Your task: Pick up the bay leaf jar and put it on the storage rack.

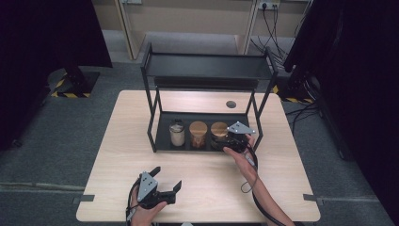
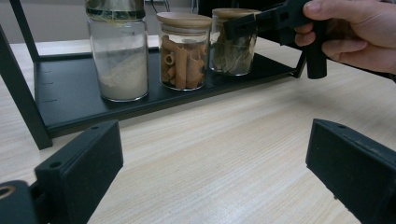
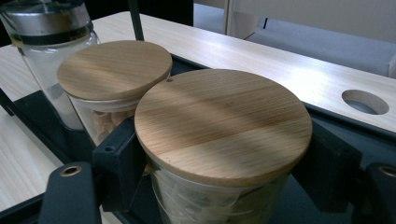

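Right tool pinching wood-lidded leaf jar at lower centre; left tool spread above bare bench.

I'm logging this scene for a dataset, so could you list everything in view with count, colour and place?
Rack: one, black metal, two shelves, at the far middle of the table.
Table: one, light wood, with a round hole behind the rack.
Leaf jar: one, clear glass with wooden lid, right end of the rack's lower shelf, between the right gripper's jaws.
Pasta jar: one, clear glass with wooden lid, middle of the lower shelf.
Powder jar: one, clear glass with metal-banded top, white contents, left of the lower shelf.
Left gripper: one, black, open over the table's near edge.
Right gripper: one, black, shut on the leaf jar.
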`<act>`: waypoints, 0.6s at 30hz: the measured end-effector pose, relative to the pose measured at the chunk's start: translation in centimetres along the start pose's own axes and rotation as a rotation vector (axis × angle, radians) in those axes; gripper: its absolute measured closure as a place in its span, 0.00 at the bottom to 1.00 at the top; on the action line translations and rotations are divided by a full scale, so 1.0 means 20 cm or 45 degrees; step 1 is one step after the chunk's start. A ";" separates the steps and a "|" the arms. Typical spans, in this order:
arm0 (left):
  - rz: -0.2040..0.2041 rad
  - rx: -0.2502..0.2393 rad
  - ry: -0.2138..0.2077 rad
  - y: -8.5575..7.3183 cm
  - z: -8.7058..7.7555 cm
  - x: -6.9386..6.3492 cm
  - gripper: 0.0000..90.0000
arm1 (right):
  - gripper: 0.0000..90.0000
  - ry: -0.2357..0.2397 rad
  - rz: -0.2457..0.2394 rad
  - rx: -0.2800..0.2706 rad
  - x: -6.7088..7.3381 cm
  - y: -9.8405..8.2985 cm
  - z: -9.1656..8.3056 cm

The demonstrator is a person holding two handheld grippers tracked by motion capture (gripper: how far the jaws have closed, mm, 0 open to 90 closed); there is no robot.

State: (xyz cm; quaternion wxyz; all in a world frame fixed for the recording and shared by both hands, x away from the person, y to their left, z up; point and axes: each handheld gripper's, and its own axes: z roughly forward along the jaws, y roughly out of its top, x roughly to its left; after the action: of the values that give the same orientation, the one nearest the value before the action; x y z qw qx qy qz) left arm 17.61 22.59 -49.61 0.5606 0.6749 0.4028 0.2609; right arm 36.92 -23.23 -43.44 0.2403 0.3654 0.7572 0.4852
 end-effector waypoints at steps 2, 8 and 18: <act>-0.001 -0.001 0.000 0.00 0.00 0.00 0.04 | 0.28 -0.001 0.002 0.005 0.00 0.00 0.01; 0.000 0.000 -0.003 0.00 0.00 0.00 0.04 | 0.28 -0.009 0.011 0.011 0.00 -0.01 0.03; 0.000 -0.004 -0.005 0.00 0.00 0.00 0.04 | 0.17 -0.004 0.055 0.017 -0.01 -0.02 0.03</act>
State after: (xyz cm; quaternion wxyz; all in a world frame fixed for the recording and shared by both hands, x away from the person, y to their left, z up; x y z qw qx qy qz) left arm 17.57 22.57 -49.63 0.5625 0.6745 0.4011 0.2600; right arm 37.41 -23.19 -44.02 0.2284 0.3838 0.7520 0.4848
